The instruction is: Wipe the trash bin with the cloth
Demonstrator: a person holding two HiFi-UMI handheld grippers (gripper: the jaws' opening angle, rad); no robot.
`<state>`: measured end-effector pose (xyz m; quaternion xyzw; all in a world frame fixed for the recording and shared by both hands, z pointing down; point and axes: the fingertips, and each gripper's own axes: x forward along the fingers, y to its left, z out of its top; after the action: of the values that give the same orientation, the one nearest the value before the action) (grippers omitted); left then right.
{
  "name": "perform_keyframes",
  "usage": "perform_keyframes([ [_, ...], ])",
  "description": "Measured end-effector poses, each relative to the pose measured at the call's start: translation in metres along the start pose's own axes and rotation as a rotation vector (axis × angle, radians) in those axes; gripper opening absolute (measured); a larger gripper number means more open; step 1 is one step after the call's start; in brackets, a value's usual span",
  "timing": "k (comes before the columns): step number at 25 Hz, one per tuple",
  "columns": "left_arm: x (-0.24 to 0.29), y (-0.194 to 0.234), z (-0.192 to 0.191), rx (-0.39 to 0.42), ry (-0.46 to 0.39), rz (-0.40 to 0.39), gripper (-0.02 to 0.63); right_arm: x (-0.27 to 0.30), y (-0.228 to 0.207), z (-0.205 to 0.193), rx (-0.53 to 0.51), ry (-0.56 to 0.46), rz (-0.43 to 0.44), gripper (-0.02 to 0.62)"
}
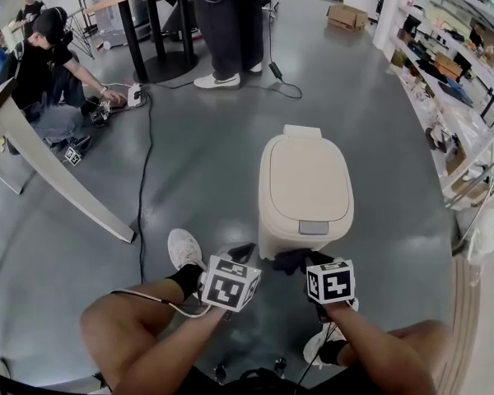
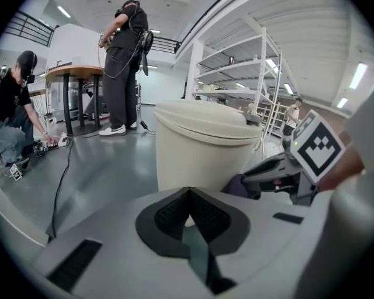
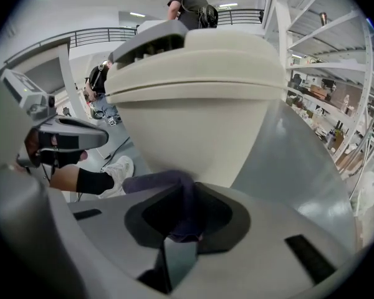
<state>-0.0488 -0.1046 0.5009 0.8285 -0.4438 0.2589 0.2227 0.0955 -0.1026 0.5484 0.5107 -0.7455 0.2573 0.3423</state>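
Right tongs [image 3: 184,220] gripped the cloth [image 3: 159,180] by the trash bin [image 1: 305,188] front, left tongs [image 2: 188,220] clenched empty; firm, even pressure seemed best

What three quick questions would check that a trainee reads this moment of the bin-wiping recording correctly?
1. True or false: the lid of the cream plastic trash bin stands open.
2. Which hand's tool holds the dark purple cloth? A: the left one. B: the right one. C: neither.
3. Fill in the missing word: the left gripper has its jaws ____ with nothing between them.

Key
1. False; the lid lies shut.
2. B; the right gripper is clamped on the cloth.
3. together
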Motion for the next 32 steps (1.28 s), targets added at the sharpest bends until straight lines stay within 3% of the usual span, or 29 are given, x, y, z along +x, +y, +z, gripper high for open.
perform_keyframes([
  [6,0.017,-0.022,0.006,0.130,-0.014,-0.016,-0.003,-0.001,-0.024,-0.008,0.037,-0.001,-0.030,0.066],
  [11,0.029,-0.045,0.001,0.160,0.006,-0.063,-0.003,0.000,-0.043,-0.013,0.056,0.002,-0.057,0.066],
  [20,0.042,-0.071,-0.004,0.180,0.031,-0.119,-0.003,0.002,-0.069,-0.017,0.093,-0.001,-0.098,0.066],
  [32,0.045,-0.047,-0.019,0.168,0.065,-0.075,-0.003,0.007,-0.050,-0.040,0.044,0.053,-0.082,0.066],
])
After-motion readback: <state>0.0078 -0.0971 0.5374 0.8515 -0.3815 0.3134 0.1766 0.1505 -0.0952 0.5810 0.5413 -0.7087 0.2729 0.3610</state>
